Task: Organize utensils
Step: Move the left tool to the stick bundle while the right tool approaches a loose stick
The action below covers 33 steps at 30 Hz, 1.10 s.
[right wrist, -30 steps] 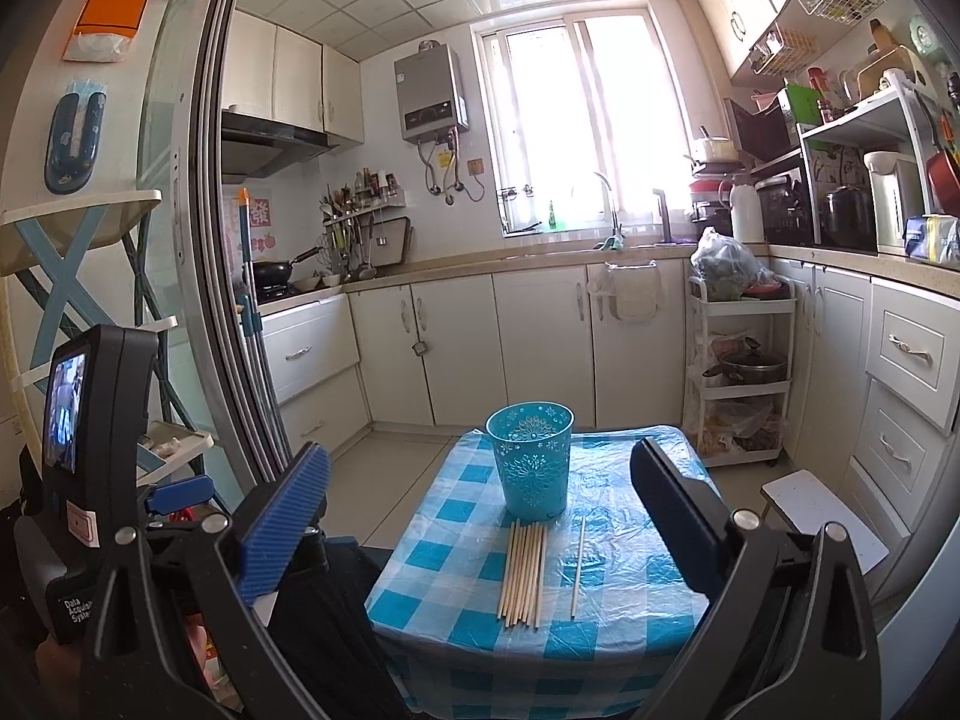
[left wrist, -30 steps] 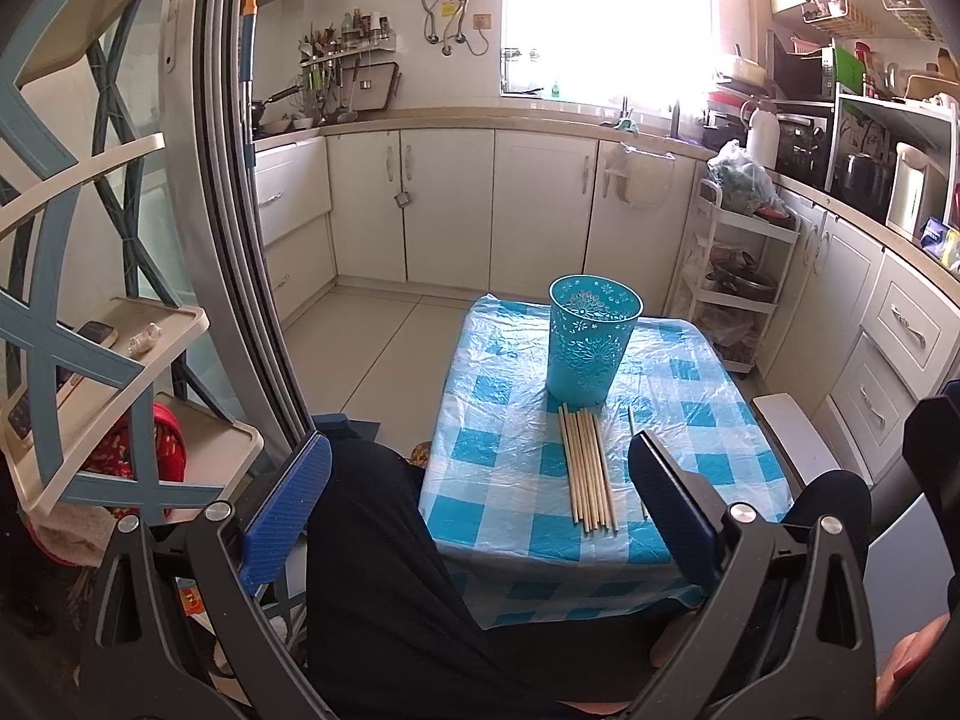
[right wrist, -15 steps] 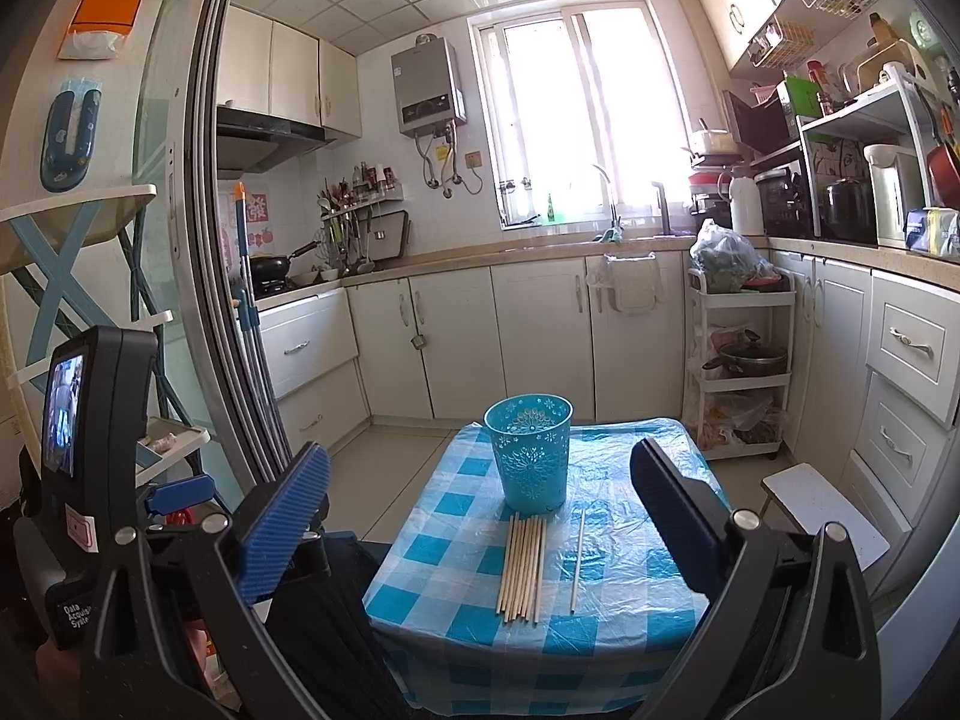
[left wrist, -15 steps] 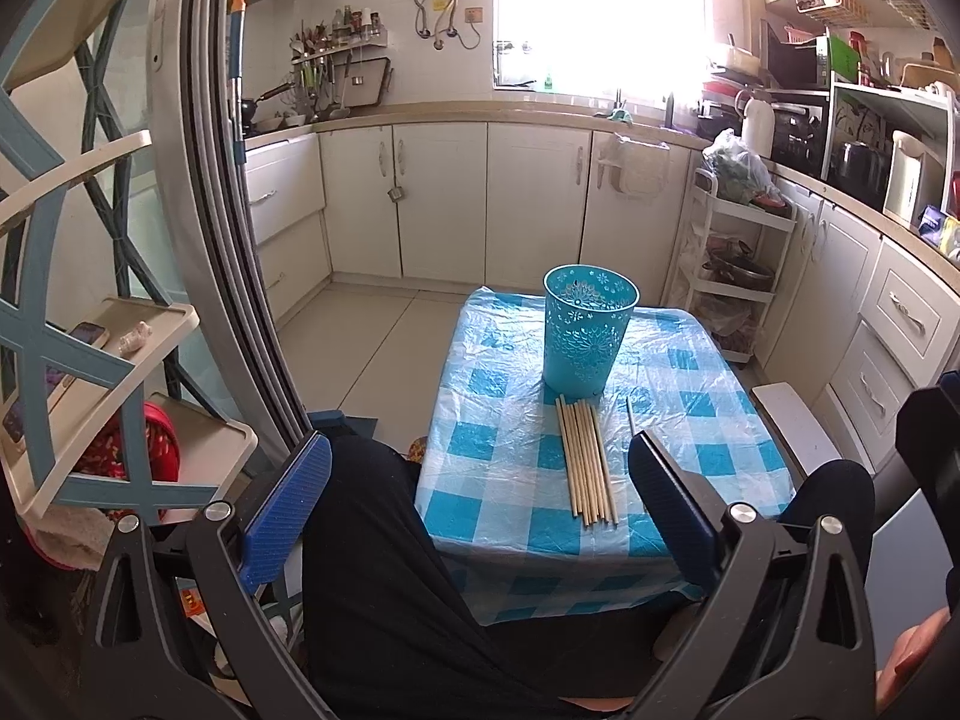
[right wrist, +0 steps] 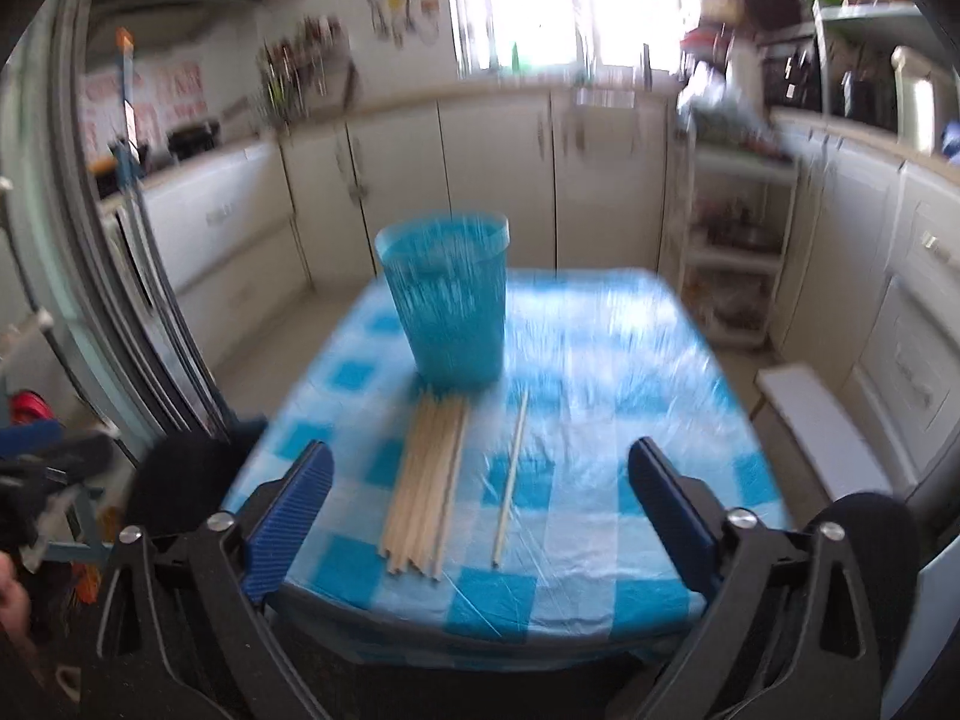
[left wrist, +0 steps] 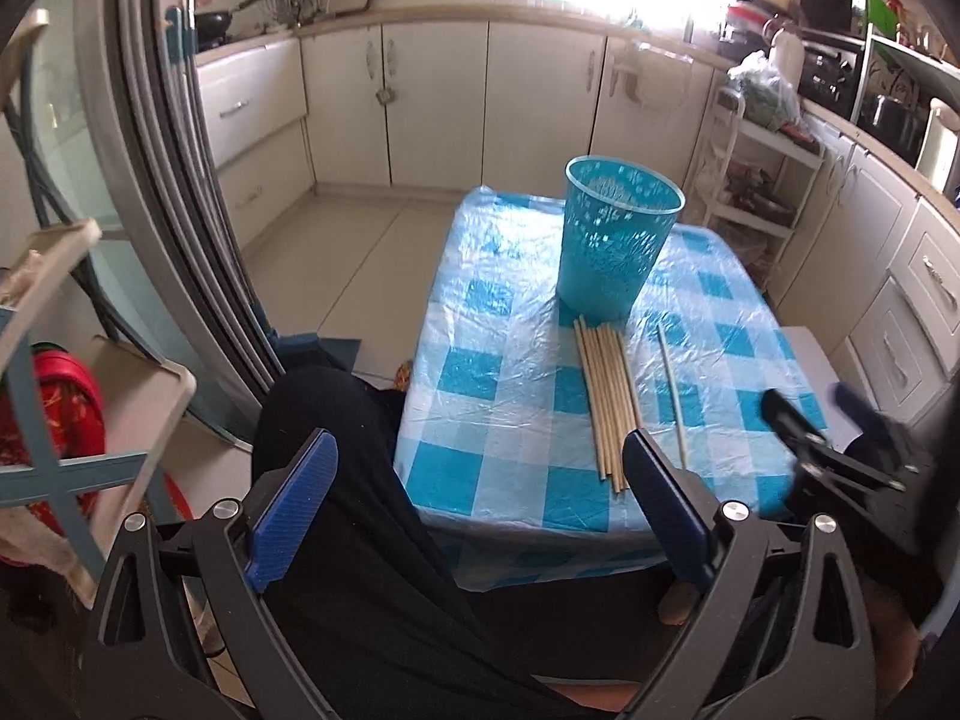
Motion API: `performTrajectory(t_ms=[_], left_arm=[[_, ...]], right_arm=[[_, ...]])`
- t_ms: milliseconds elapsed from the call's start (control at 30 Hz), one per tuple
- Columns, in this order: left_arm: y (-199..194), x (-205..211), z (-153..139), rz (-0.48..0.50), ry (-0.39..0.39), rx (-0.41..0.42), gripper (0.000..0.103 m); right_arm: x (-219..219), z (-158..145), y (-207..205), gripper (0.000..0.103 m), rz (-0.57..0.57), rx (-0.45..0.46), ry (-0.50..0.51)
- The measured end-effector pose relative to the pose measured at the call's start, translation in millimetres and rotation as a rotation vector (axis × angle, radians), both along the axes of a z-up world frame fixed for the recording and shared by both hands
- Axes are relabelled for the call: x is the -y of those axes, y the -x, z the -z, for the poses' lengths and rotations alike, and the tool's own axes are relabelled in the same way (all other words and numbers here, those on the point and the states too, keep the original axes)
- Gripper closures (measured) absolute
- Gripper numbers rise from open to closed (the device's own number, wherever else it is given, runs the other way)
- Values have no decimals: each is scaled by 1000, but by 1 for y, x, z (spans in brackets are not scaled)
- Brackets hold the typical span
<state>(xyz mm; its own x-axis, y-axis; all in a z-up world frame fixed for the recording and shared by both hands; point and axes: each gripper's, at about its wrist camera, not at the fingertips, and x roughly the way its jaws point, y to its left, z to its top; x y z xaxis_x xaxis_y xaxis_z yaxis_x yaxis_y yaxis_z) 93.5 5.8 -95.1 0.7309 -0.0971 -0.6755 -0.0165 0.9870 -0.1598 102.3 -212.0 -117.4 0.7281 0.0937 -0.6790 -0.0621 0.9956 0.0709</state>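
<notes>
Step in hand: approach, nothing grasped yet. Both tools hover short of the desk, which wears a blue-and-white checked cloth under clear plastic.

Task items: a bundle of wooden chopsticks lies flat on the cloth, long axis running 12 to 6, far tips just beside the base of the teal perforated bin. One single chopstick lies apart at 3 o'clock of the bundle, roughly parallel. Bin stands upright at 12 o'clock of the sticks; no sticks show above its rim.

Left tool: jaws spread wide, nothing between the pads, sits at 6 to 7 o'clock of the bundle over the person's dark-clad lap, off the desk's near edge.

Right tool: jaws have just been closing a bit but stand well apart, nothing gripped. In the right wrist view the bundle and the single chopstick both fall in the gap between the pads, further ahead on the cloth. That frame is motion-blurred. In the left wrist view it shows at 3 o'clock, near the desk's right edge.

Judgement: the right tool looks lined up to pick first. Next move calls for dropping to cloth level, straddling the sticks near their close ends, pinching across the width, then tipping upright over the bin at 12 o'clock. Risk: thin sticks on slick plastic may roll or fan out.
</notes>
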Motion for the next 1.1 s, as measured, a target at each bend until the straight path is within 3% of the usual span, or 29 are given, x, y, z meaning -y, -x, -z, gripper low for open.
performTrajectory(t_ms=[133, 233, 300, 467, 633, 700, 800, 967, 1100], left_arm=[[-32, 5, 27, 12, 8, -72, 11], [-49, 8, 47, 16, -7, -151, 11], [-61, 7, 61, 22, -21, -217, 11], [-95, 18, 83, 46, -26, -269, 11], [-134, 40, 105, 76, -27, -299, 11], [-149, 50, 113, 87, -32, -313, 11], [-172, 63, 126, 95, -26, -330, 13], [-203, 76, 150, 85, -14, -372, 31], [-216, 84, 160, 72, -23, -391, 34]], right_arm=[[2, 45, -59, 48, -6, -88, 13], [7, 63, -93, 52, 23, -114, 23], [10, 72, -111, 54, 39, -125, 45], [19, 85, -152, 61, 69, -151, 55], [19, 96, -171, 78, 31, -173, 69], [19, 97, -171, 90, 5, -177, 70], [25, 97, -167, 93, -16, -189, 53], [33, 100, -165, 93, -10, -184, 8], [33, 100, -167, 93, -5, -178, -8]])
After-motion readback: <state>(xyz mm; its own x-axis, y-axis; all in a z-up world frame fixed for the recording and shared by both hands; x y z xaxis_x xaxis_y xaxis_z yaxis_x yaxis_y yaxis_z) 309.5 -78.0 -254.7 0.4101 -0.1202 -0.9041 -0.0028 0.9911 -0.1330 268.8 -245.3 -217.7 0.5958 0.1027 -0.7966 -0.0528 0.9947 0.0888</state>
